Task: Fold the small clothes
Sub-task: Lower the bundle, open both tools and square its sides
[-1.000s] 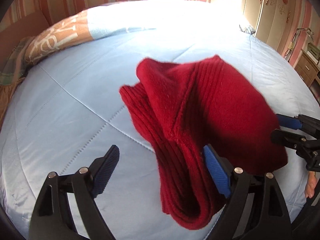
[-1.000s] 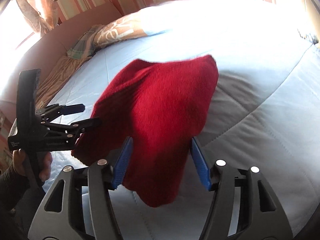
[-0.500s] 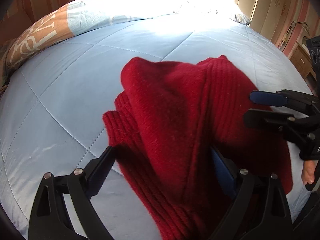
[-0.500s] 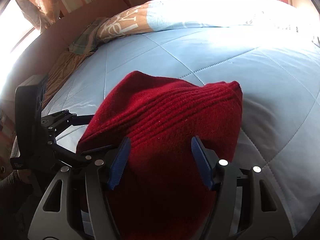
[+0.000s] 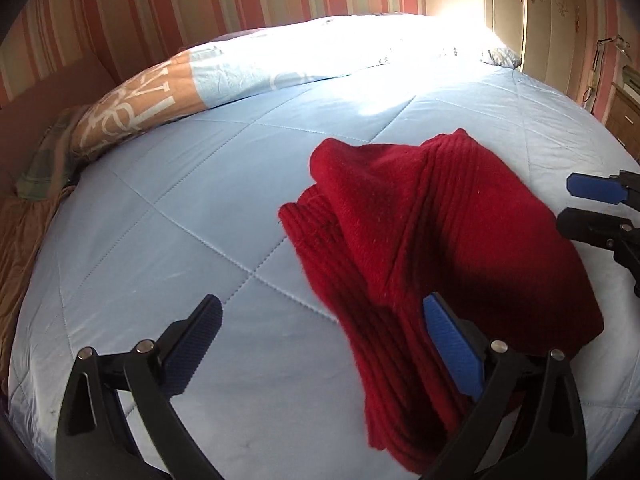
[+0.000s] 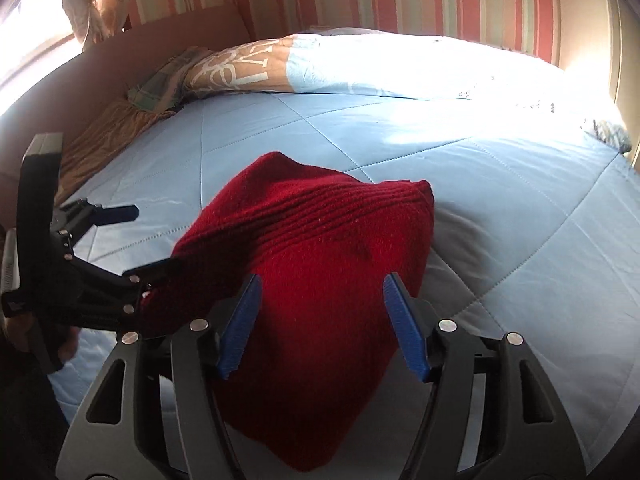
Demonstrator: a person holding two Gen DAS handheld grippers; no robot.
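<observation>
A dark red knitted garment (image 5: 432, 240) lies bunched and folded over on the light blue quilt (image 5: 180, 240). It also shows in the right wrist view (image 6: 320, 280). My left gripper (image 5: 320, 344) is open, its right finger under the garment's near edge, its left finger over bare quilt. My right gripper (image 6: 320, 320) is open with the garment lying between and over its fingers. The right gripper shows at the right edge of the left wrist view (image 5: 600, 208). The left gripper shows at the left of the right wrist view (image 6: 100, 248).
A long pillow (image 5: 168, 96) with orange and blue print lies along the back of the bed. A brown blanket (image 6: 104, 136) sits at the left by the headboard. A wardrobe (image 5: 560, 20) and wooden dresser (image 5: 624, 112) stand at the right.
The garment has come down from being held up and now rests on the quilt. Both grippers have drawn back a little; the bed's far end and wall are now in view.
</observation>
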